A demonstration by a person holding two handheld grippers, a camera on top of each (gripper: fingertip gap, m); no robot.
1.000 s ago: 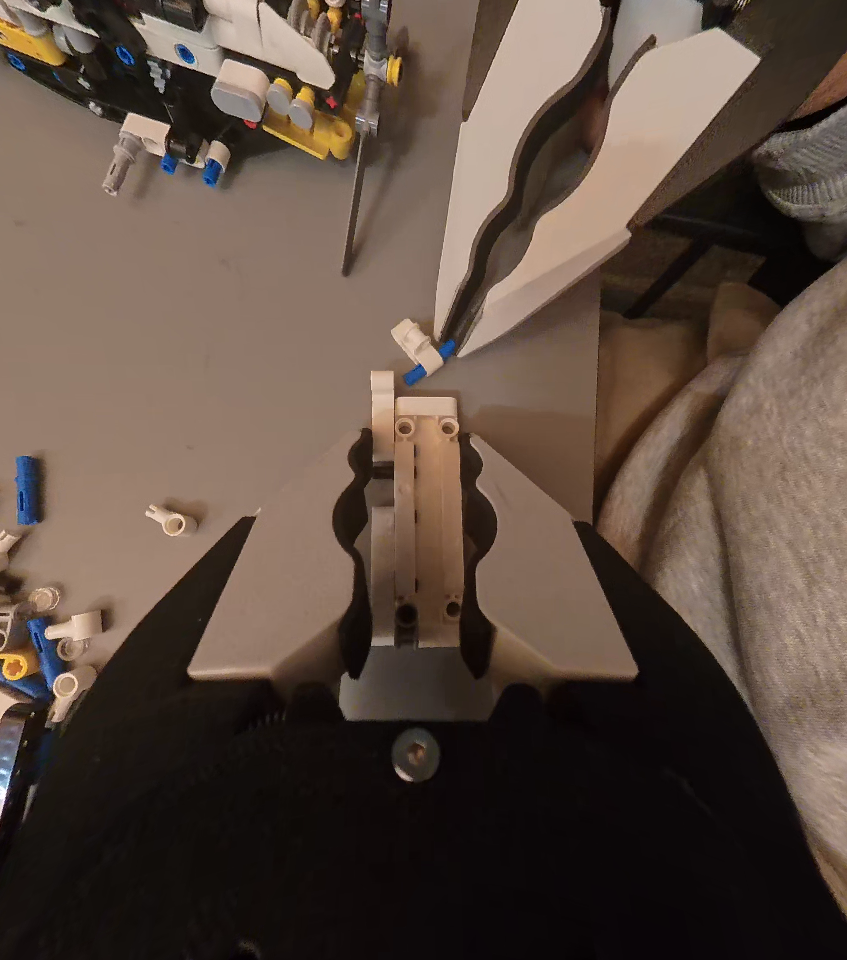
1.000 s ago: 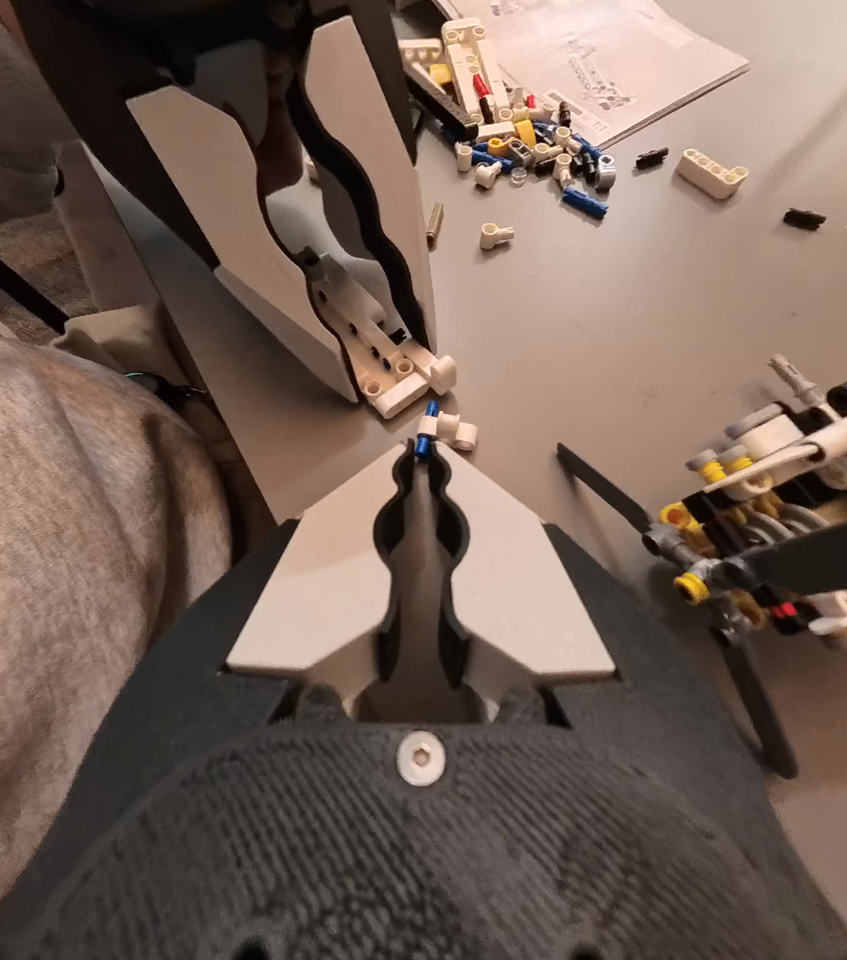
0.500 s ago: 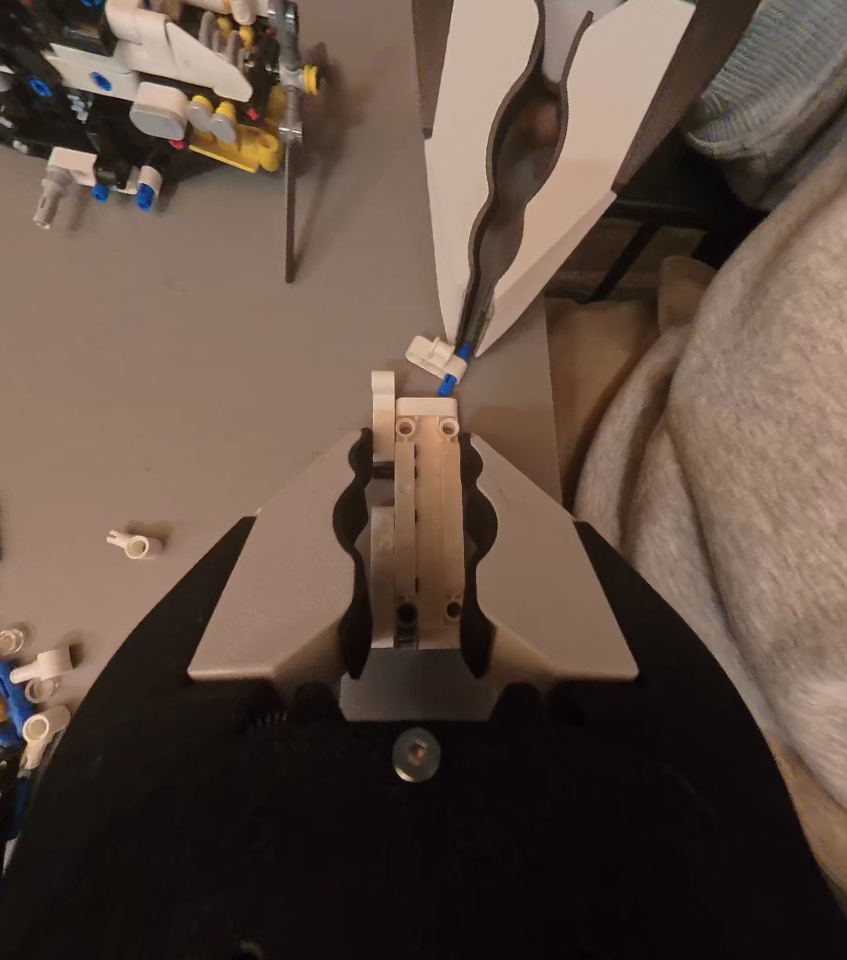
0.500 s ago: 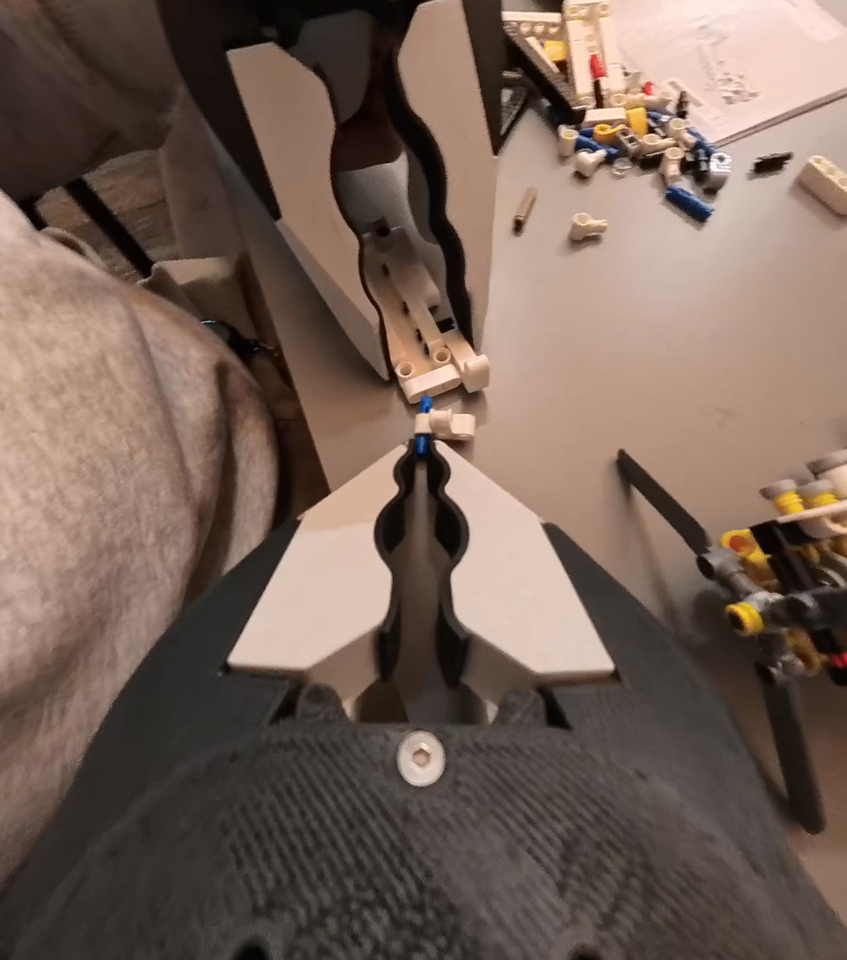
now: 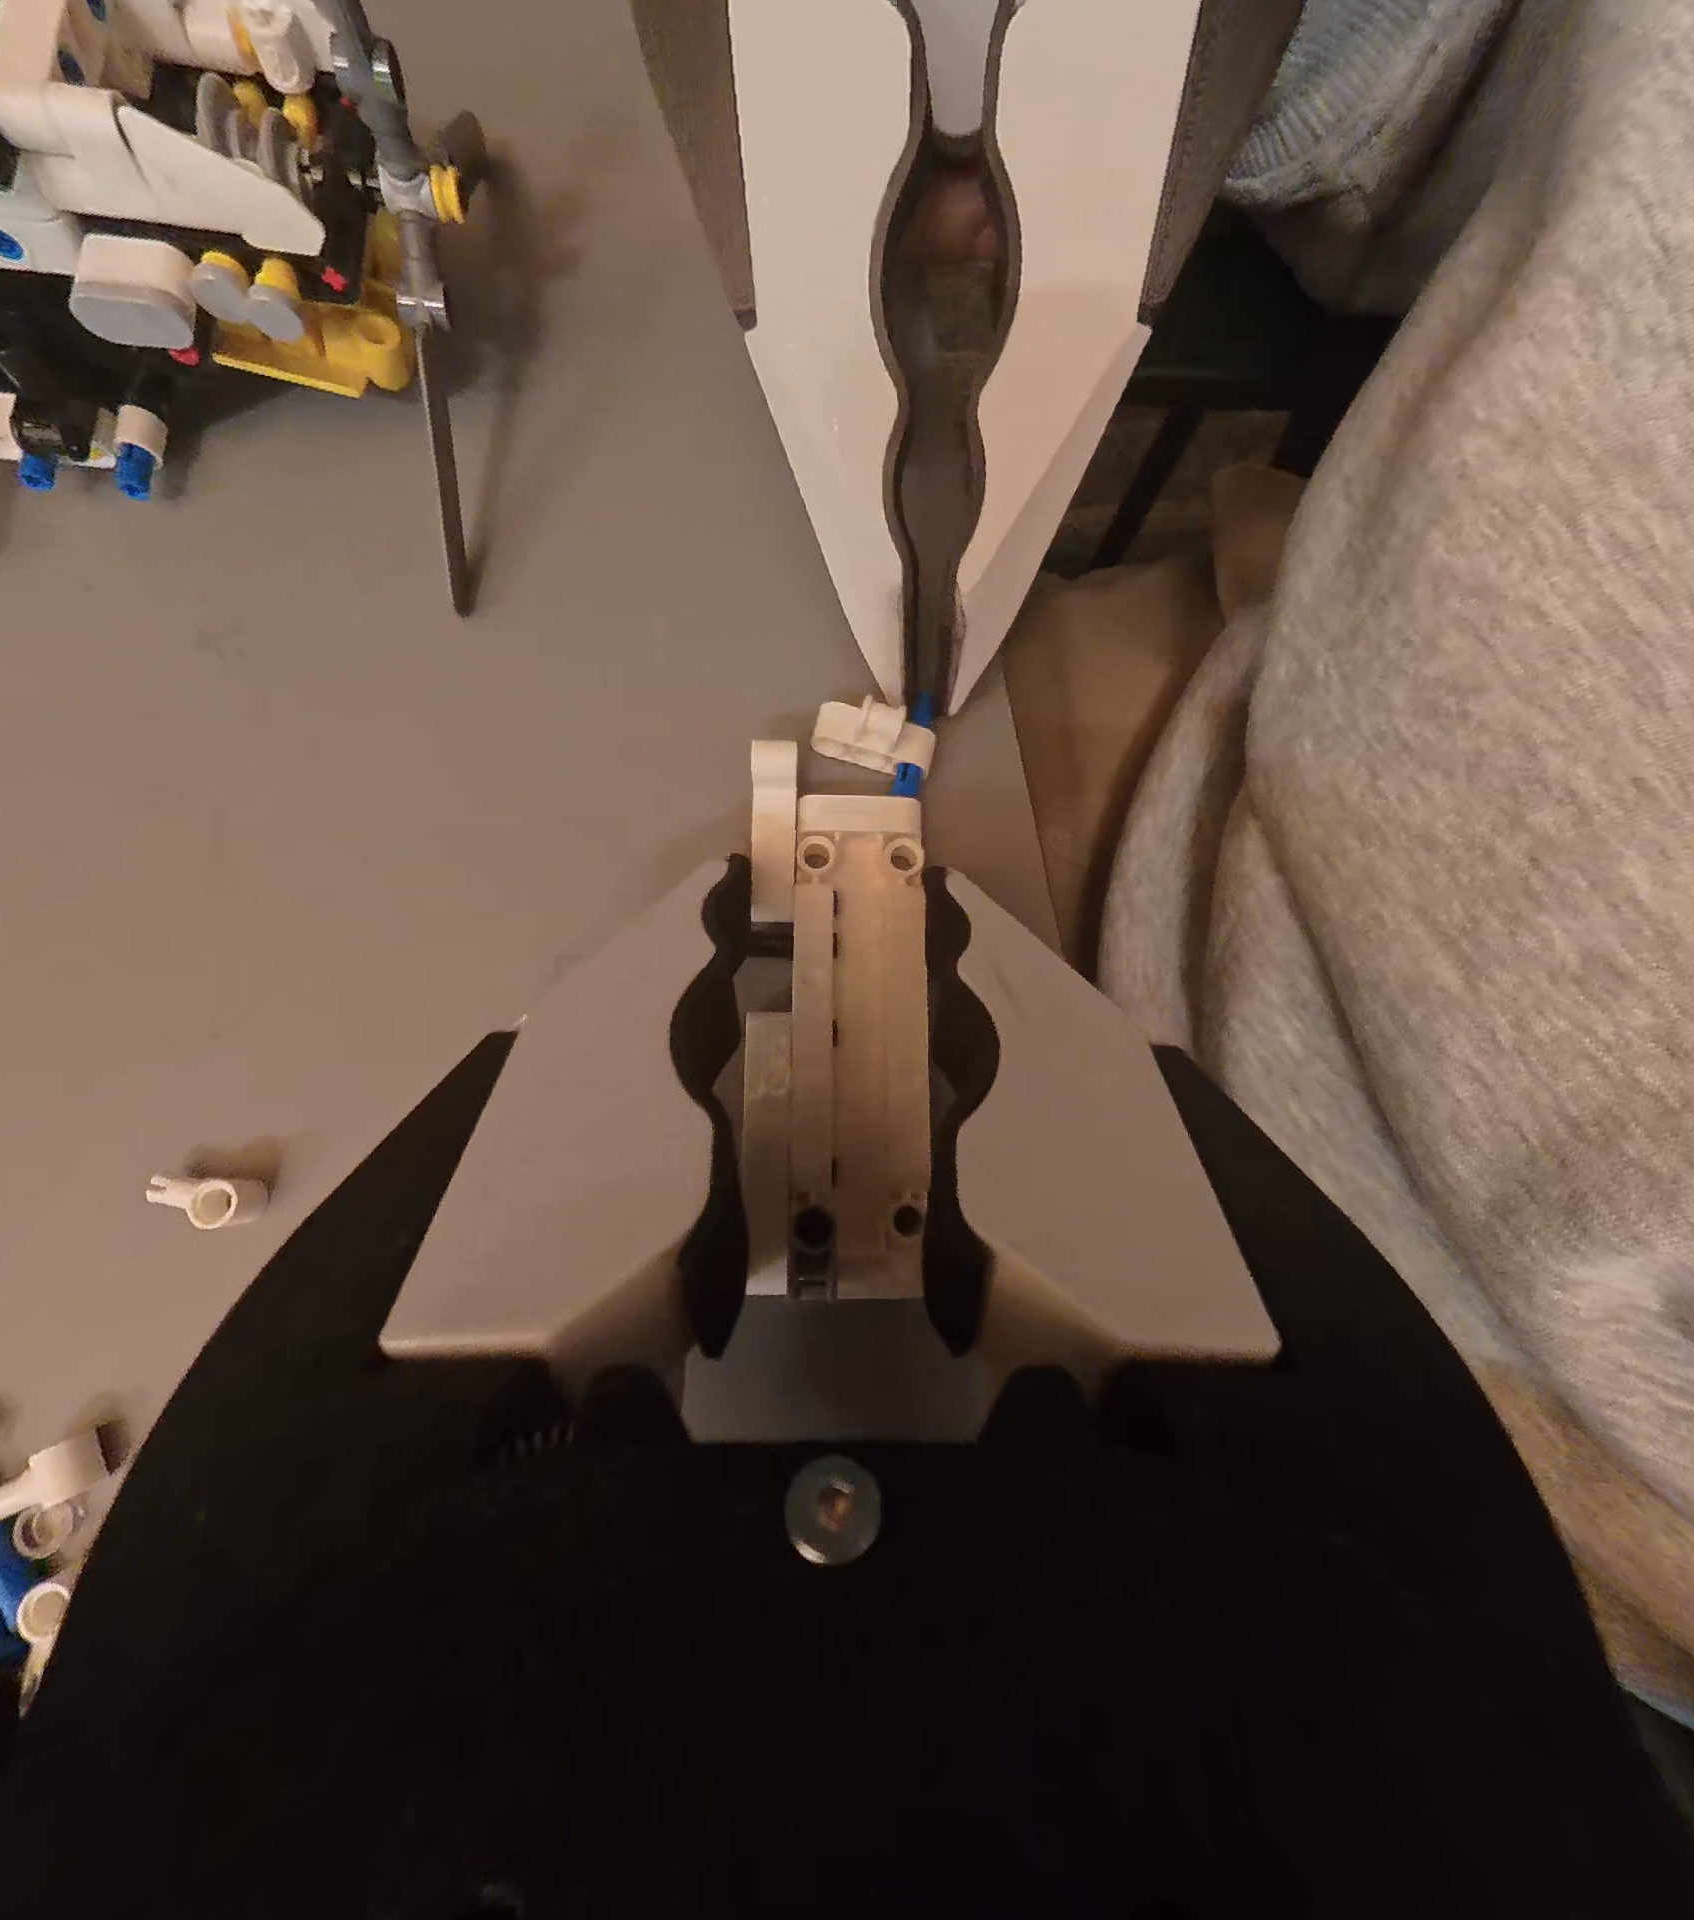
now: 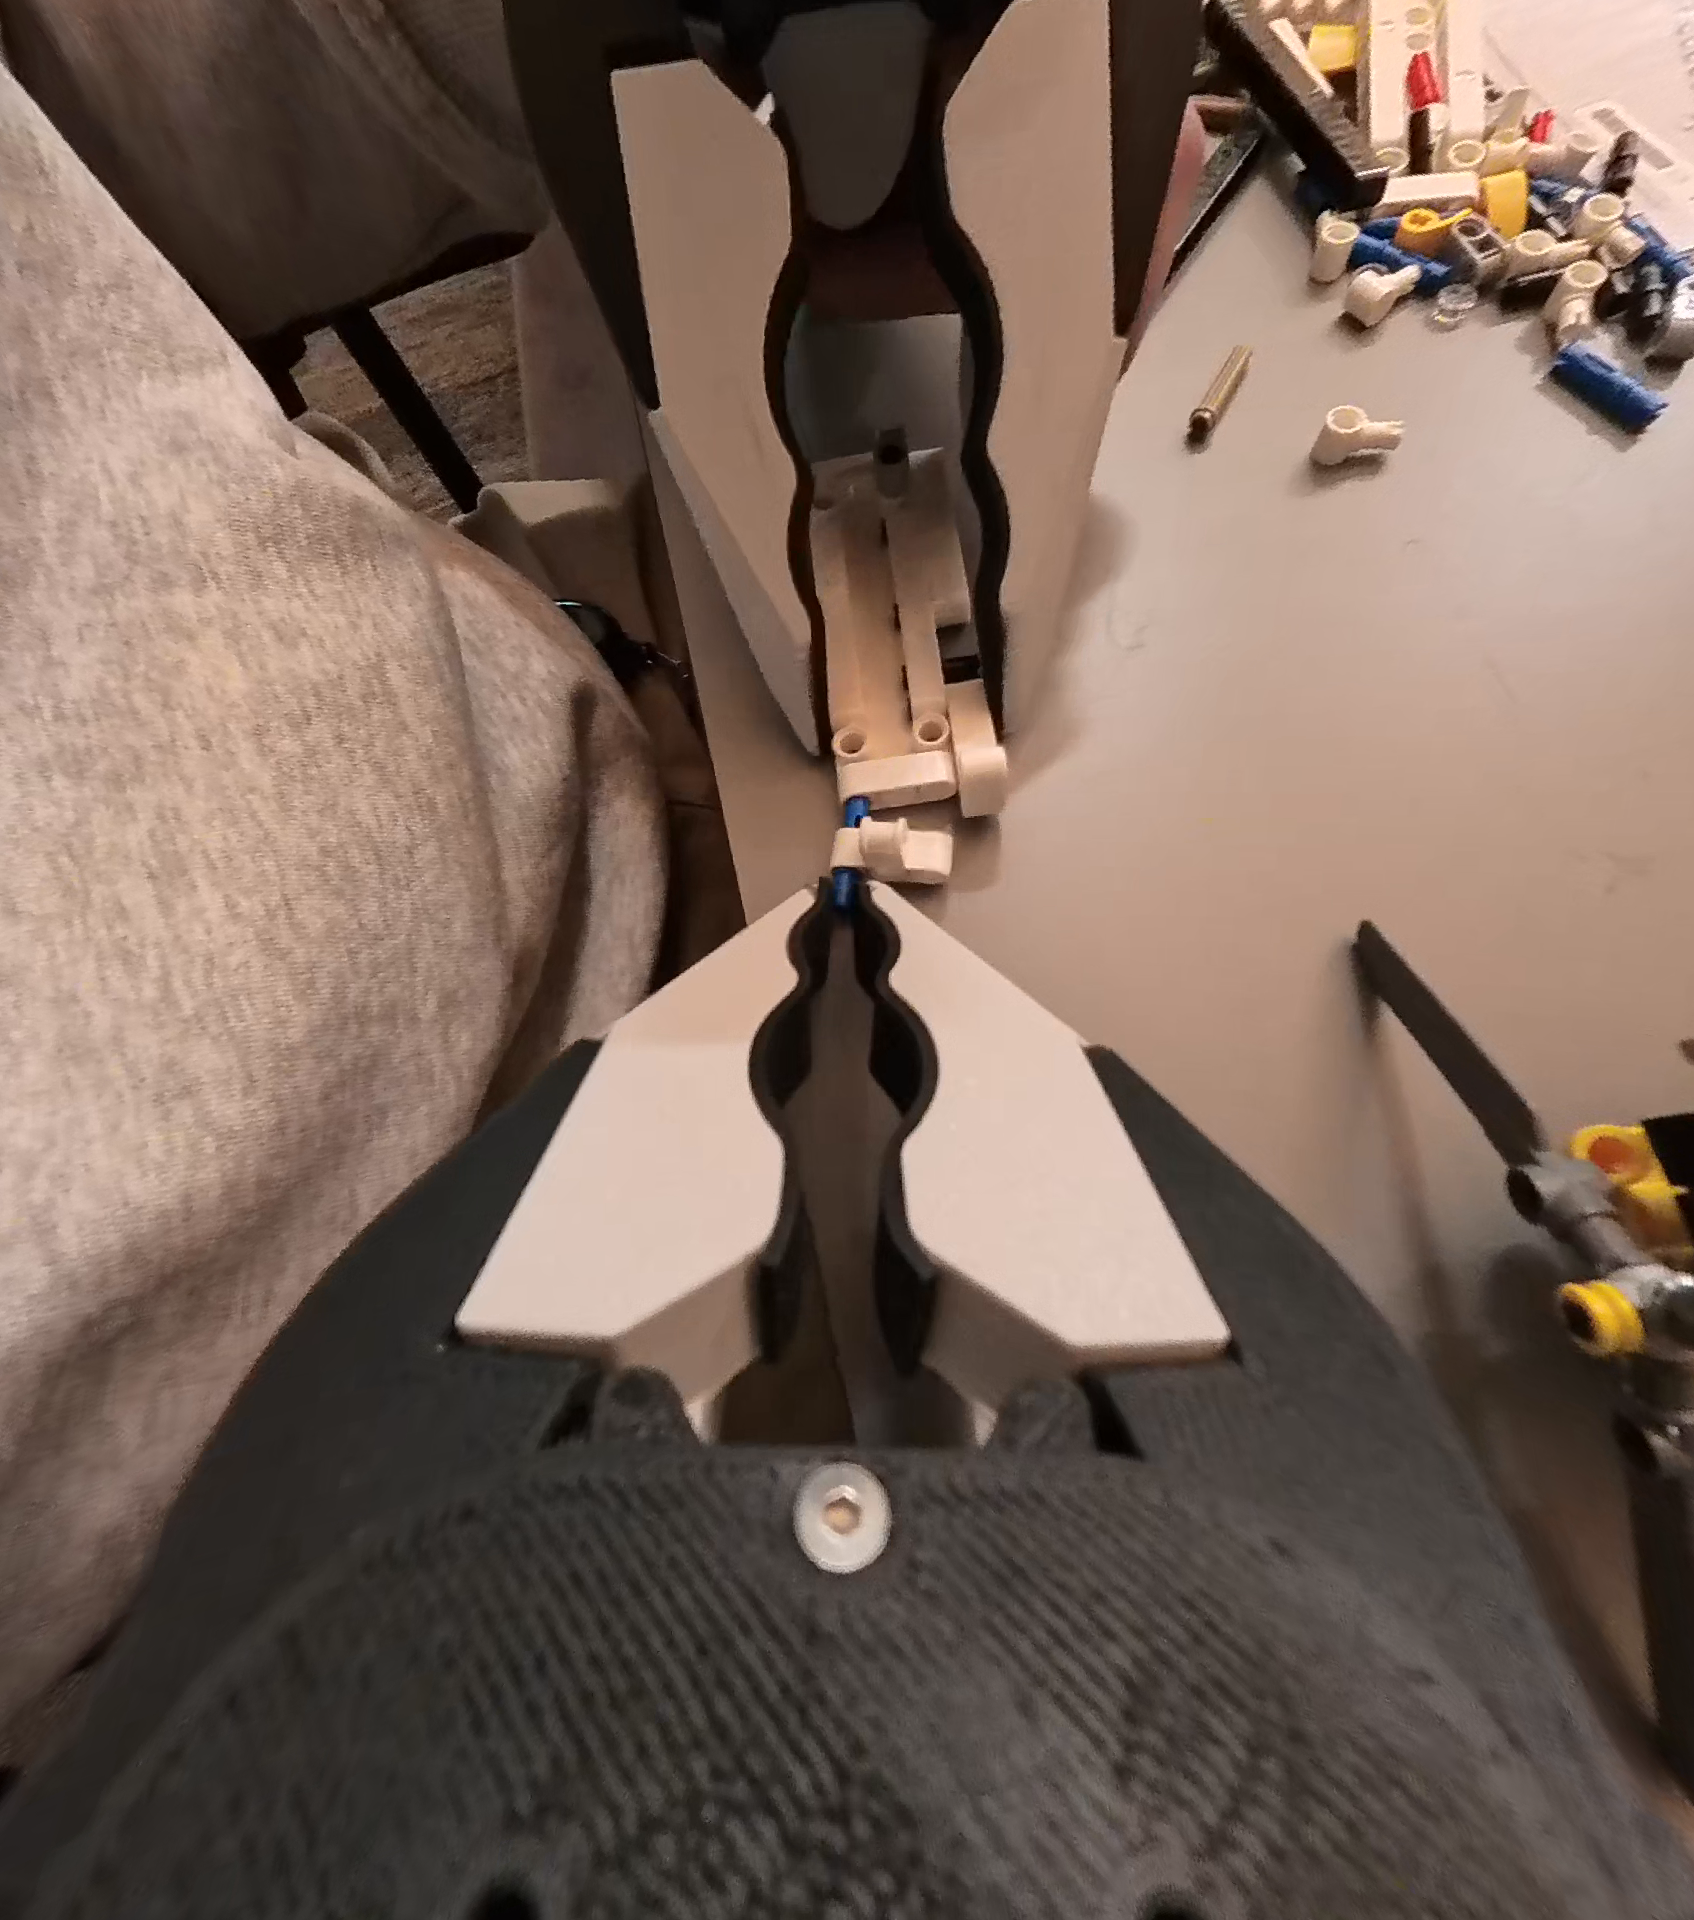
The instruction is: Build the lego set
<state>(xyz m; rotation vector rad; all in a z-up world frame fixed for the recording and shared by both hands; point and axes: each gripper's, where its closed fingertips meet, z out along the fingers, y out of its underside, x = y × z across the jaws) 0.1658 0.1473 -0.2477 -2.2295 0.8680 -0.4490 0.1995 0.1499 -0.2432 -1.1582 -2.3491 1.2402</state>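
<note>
Both tongs are clenched: the left gripper (image 5: 838, 873) grasps a white beam assembly of plastic bricks (image 5: 848, 1029), and the right gripper (image 6: 845, 902) pinches a small white connector on a blue pin (image 6: 890, 844) at its tips. Connector and beam end meet tip to tip above the grey table (image 5: 251, 790), with the partly built model (image 5: 147, 208) and loose pieces (image 6: 1508, 239) well apart

The two grippers face tip to tip: beam assembly (image 5: 858, 1039) in the left gripper (image 5: 832, 883), connector (image 6: 900, 844) between, model (image 5: 147, 208) beyond-left

both tools are clamped shut, left tool (image 5: 835, 883) facing right tool (image 6: 848, 902).
</note>
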